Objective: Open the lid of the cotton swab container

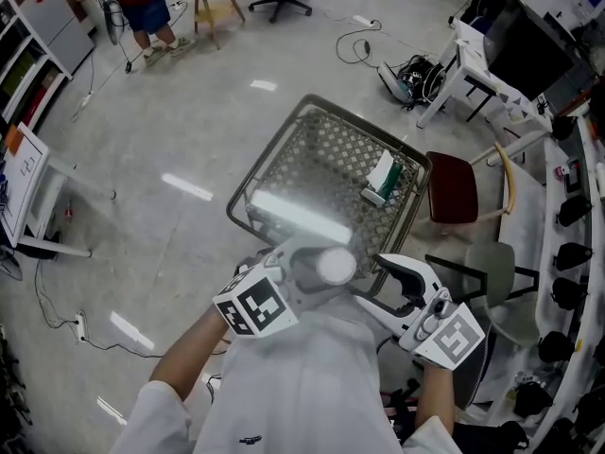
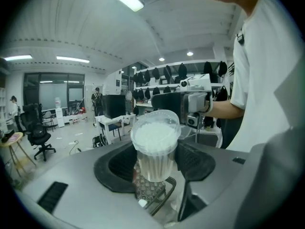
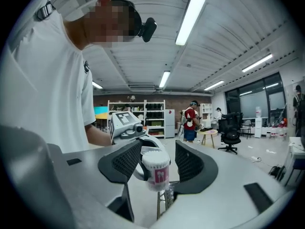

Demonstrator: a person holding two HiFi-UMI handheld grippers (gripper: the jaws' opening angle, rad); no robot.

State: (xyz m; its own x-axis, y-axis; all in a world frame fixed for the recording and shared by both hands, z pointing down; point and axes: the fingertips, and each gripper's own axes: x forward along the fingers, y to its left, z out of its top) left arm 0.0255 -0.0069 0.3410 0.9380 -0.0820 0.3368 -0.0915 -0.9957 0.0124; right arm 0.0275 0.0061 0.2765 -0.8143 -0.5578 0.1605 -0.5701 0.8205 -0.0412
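While we hold a pair of tongs in each hand above the grey wire-mesh shopping cart (image 1: 271,151), the clear, round plastic cotton swab container (image 1: 337,266) hangs in the air between them, over the cart's near end. Our left tongs (image 2: 156,162) are closed on the container. Their two black ribbed pads press on opposite sides of its see-through body, and the packed white swab sticks show through the wall. The clear plastic lid (image 2: 155,132) sits on top, wider than the body, with the white swab tips crowded just under it.

Our right tongs (image 3: 158,162) reach in from the other side and stand open. The lid end of the container lies between their pads. In the right gripper view it is close to the left-hand pad, with a visible gap to the other, so we see no grip there. A pink-and-white label on the container faces those tongs.

Inside the cart, toward its far right corner, lies a green-and-white packet (image 1: 382,178). Beside the cart on the right, a dark red chair (image 1: 454,189) stands on the pale glossy floor (image 1: 189,112).
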